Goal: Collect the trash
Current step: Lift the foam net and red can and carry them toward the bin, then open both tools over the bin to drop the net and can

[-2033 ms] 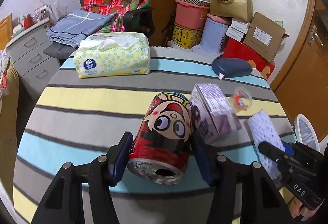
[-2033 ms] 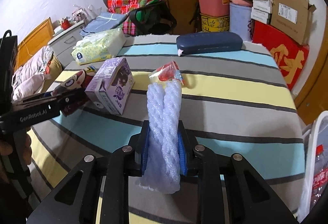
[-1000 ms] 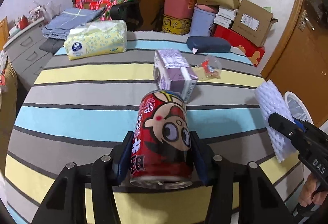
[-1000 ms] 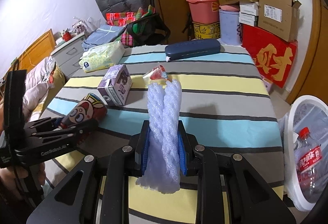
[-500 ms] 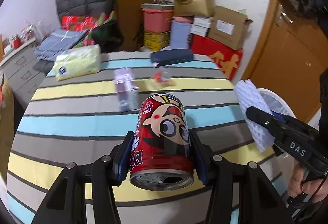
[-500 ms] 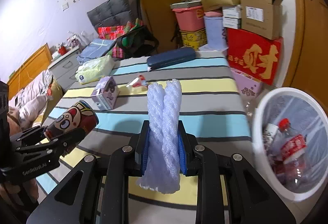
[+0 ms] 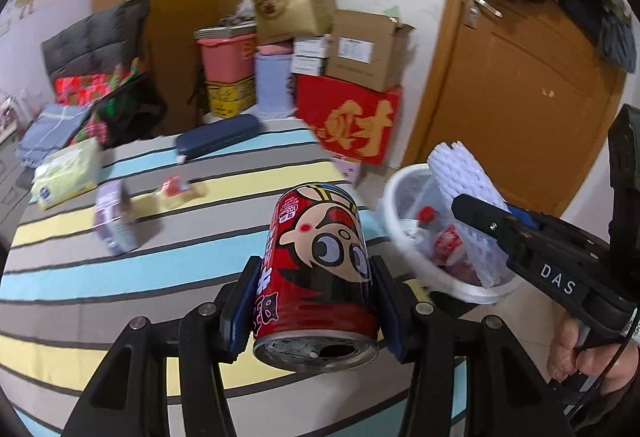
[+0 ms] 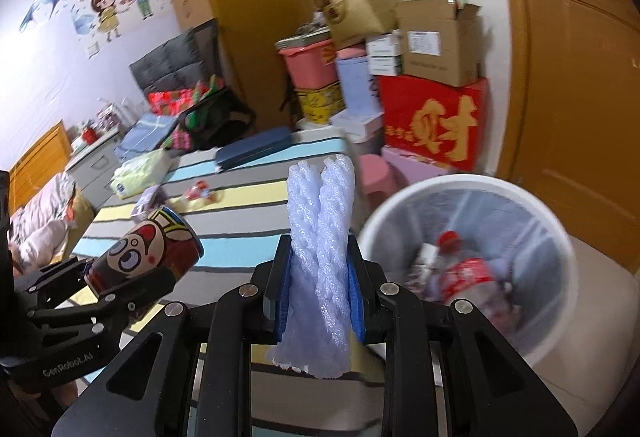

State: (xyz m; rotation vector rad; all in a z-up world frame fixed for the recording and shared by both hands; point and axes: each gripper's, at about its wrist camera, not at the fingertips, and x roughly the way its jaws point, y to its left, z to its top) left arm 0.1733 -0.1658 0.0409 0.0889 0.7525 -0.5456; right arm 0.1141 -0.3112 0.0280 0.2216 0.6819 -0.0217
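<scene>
My left gripper [image 7: 316, 301] is shut on a red cartoon drink can [image 7: 320, 261], held above the striped table's right side; the can also shows in the right wrist view [image 8: 144, 253]. My right gripper [image 8: 320, 293] is shut on a folded white foam net sleeve [image 8: 320, 237], held beside the white trash bin [image 8: 560, 237]. In the left wrist view the foam sleeve [image 7: 464, 189] hangs over the bin [image 7: 392, 205]. The bin holds a red-labelled plastic bottle [image 8: 464, 269] and other waste.
On the striped table [image 7: 120, 269] lie a purple carton [image 7: 114, 221], a small red-and-clear wrapper [image 7: 176, 187], a tissue pack [image 7: 66, 173] and a dark blue case [image 7: 218, 137]. Boxes [image 7: 352, 117] are stacked behind; a wooden door [image 7: 520, 97] stands at right.
Both grippers have lifted from the table and swung right toward the bin, still holding the can and the foam sleeve. The bin is now close and large in both views.
</scene>
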